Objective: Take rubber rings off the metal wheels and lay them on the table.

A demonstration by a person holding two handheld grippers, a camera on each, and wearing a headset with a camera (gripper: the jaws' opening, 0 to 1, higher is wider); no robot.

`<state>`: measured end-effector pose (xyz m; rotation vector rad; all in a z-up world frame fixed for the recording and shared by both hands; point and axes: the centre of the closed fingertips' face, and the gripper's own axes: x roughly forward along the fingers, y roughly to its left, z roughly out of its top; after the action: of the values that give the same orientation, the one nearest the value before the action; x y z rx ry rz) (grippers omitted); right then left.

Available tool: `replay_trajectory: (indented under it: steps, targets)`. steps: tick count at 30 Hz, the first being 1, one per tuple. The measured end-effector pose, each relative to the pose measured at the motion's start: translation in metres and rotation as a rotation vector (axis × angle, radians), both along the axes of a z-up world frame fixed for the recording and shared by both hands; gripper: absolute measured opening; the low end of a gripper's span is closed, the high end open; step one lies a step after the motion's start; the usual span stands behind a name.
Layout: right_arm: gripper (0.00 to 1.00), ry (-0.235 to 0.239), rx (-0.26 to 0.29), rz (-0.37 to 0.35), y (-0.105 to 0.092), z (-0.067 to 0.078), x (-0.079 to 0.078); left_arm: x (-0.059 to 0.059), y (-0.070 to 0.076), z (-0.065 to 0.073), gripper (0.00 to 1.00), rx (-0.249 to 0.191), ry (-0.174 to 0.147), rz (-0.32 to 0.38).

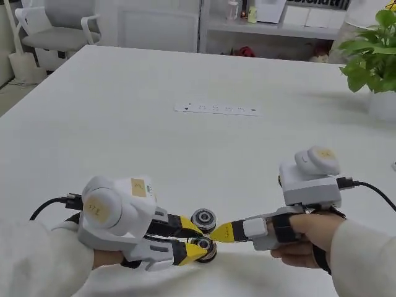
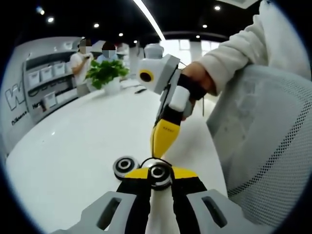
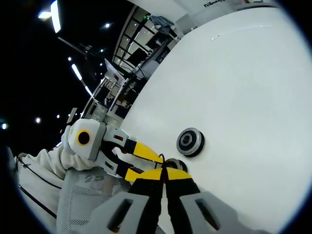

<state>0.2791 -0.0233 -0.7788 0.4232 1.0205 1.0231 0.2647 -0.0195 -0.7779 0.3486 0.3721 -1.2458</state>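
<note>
Head view: toward the six o'clock edge of the table [image 1: 185, 142], the left tongs [image 1: 199, 241] are clenched on a metal wheel [image 1: 205, 249], and the right tongs [image 1: 218, 233], pointed in from three o'clock, are pinched shut at its rim. In the left gripper view, a thin black rubber ring [image 2: 156, 158] is seen looped up off that wheel into the right tongs' tip. A second wheel [image 1: 203, 218] is laid on the table just at twelve o'clock of the held one.

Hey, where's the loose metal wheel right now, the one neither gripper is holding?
In the head view the loose wheel lies on the table at bottom centre, just beyond the clamped wheel in the left gripper.
</note>
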Motion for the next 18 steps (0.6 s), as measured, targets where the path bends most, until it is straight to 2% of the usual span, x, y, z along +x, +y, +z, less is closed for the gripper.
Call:
replay_trajectory:
  steps: [6,18]
  targets:
    - [0.0,-0.012,0.01,-0.018,-0.003,0.005,0.004,-0.008,0.005,0.004,0.26,0.003,0.0,-0.023]
    - [0.0,-0.03,0.029,-0.029,-0.004,0.012,0.008,-0.008,0.006,0.032,0.47,-0.056,-0.018,-0.017]
